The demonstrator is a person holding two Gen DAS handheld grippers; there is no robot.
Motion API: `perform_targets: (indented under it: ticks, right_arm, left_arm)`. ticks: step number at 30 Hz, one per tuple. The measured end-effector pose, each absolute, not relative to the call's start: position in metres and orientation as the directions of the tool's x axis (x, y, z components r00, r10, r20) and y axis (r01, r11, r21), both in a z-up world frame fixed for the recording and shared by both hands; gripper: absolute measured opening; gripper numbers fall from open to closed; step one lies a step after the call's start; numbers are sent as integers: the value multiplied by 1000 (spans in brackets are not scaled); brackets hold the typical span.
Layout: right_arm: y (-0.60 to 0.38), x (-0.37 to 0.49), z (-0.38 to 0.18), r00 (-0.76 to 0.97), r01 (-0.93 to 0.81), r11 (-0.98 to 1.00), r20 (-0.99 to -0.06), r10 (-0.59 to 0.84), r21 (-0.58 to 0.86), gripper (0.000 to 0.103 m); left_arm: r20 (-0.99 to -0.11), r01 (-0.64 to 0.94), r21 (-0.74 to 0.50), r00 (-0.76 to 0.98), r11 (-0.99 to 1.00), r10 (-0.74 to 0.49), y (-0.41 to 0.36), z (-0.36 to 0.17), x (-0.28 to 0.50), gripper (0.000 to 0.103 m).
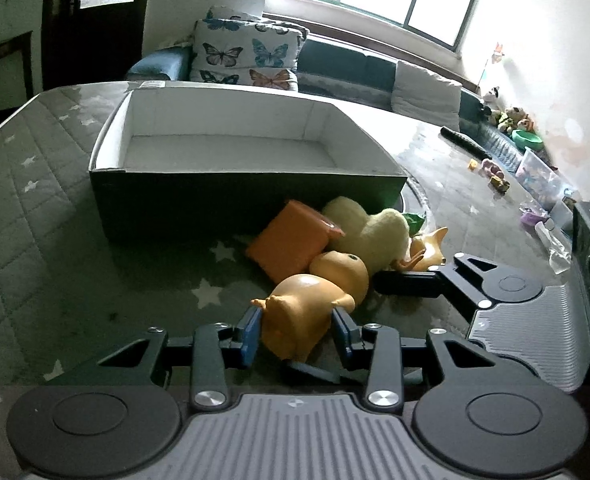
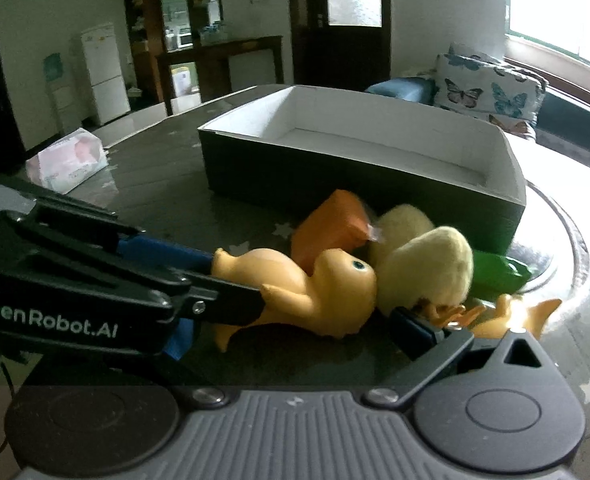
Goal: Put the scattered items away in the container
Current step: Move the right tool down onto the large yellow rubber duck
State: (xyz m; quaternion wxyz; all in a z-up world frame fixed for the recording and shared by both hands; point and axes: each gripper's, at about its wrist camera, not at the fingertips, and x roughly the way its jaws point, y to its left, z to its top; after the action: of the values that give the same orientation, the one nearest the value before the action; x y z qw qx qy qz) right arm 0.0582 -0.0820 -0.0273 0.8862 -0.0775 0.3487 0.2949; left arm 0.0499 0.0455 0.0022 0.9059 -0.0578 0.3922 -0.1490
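Note:
A dark box (image 1: 247, 200) with a white inside stands on the table, also in the right wrist view (image 2: 359, 184). In front of it lie an orange block (image 1: 291, 242), a yellow plush duck (image 1: 375, 236), a small orange figure (image 1: 429, 254), a green item (image 2: 495, 274) and an orange rubber duck (image 1: 307, 312). My left gripper (image 1: 298, 332) is shut on the rubber duck's body (image 2: 295, 288). My right gripper (image 1: 405, 282) is beside the plush duck (image 2: 423, 264); only its right finger (image 2: 419, 330) shows, near the plush duck's feet.
A tissue pack (image 2: 69, 162) lies on the table at the left. Small toys (image 1: 495, 176), a black remote (image 1: 465, 142) and a plastic bin (image 1: 541, 178) sit at the far right. A sofa with butterfly cushions (image 1: 247, 56) stands behind the table.

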Motion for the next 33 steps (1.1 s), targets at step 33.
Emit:
perform_targets:
  ticks: [33]
  right_arm:
    - [-72, 65, -28, 555, -628, 776, -667, 496, 54, 76]
  left_arm:
    - [-654, 156, -312, 680, 937, -331, 81, 4, 60, 33]
